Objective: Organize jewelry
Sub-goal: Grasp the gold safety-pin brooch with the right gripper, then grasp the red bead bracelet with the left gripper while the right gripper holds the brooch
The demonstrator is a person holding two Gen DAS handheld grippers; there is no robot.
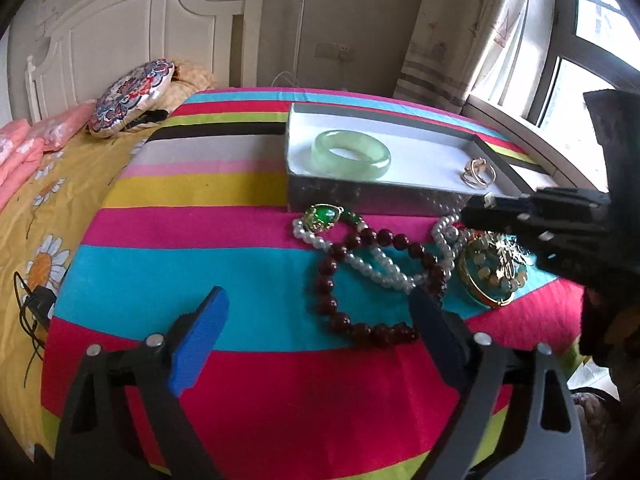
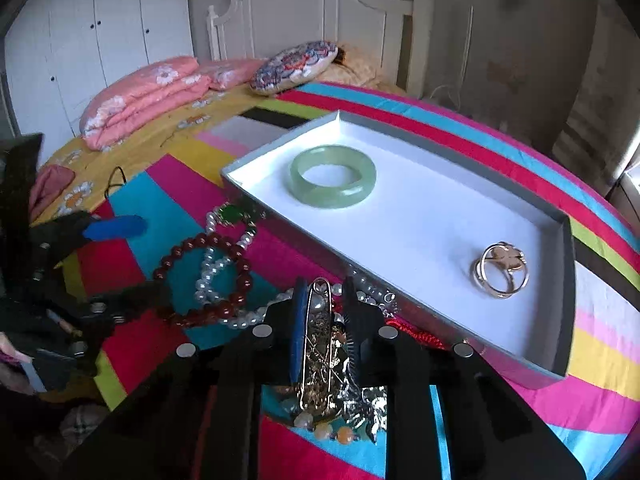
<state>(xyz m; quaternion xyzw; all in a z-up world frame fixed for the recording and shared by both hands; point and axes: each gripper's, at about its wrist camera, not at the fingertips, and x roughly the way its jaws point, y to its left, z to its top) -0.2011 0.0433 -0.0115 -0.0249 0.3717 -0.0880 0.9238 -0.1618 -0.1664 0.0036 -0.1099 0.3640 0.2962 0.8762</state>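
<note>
Lifting the gold brooch point(image 2: 320, 344), pinched edge-on in the right hand-held gripper point(image 2: 322, 304) just beside the box point(image 2: 568, 288), could drag the tangled pearls point(image 2: 208, 272) along, while the left hand-held gripper point(image 1: 316, 320) hangs unclenched.

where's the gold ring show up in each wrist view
Left wrist view: the gold ring sits right of centre, in the near right corner of the white-lined tray.
Right wrist view: the gold ring is at the right, lying on the tray floor near its right end wall.
Shared landmark: the green jade bangle lies in the same tray, toward its other end.
</note>
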